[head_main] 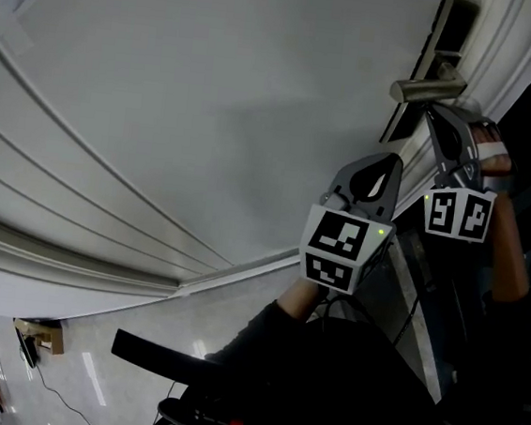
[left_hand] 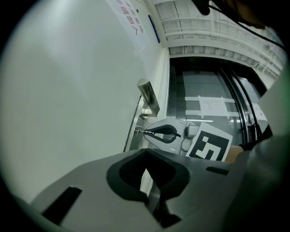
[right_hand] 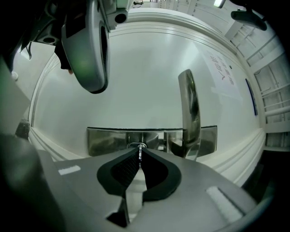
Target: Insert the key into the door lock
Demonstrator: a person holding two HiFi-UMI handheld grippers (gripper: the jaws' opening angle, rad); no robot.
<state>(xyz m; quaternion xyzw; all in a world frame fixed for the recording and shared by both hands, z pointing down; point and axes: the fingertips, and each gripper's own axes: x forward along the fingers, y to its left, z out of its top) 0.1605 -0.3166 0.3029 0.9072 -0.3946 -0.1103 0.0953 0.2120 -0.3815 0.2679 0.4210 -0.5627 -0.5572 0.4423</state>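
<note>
**Q:** Where is the key?
**A:** The thin silver metal key (right_hand: 139, 151) stands edge-on between the jaws of the right gripper (right_hand: 139, 157), which are clenched on it. Its tip meets the round lock cylinder (right_hand: 137, 146) — how deep it sits cannot be told.

**Q:** What surrounds the lock cylinder?
**A:** A rectangular brushed-steel lock plate (right_hand: 106, 139), mounted on the white panelled door (right_hand: 145, 77). The cylinder lies near the plate's middle. In the right gripper view, the silver lever handle (right_hand: 189, 106) rises from the plate just to the cylinder's right.

**Q:** What is the condition of the other claw?
**A:** The left gripper (left_hand: 146, 168) is clenched, its black pads meeting tip to tip with nothing between them. It touches neither the right gripper nor the lock plate. In the head view it hangs lower and to the left of the right gripper, with its black-and-white left marker cube (head_main: 342, 248) facing the camera.

**Q:** What lies further out?
**A:** In the left gripper view, the right marker cube (left_hand: 209, 146) shows just right of the right gripper's grey jaws. Far behind them stands a glazed panel (left_hand: 204, 90) carrying a taped white paper sheet (left_hand: 213, 105). A printed notice (left_hand: 131, 20) sits on the door's face; its print is too small to read. A person's forearm (head_main: 511, 252) extends behind the right gripper.
</note>
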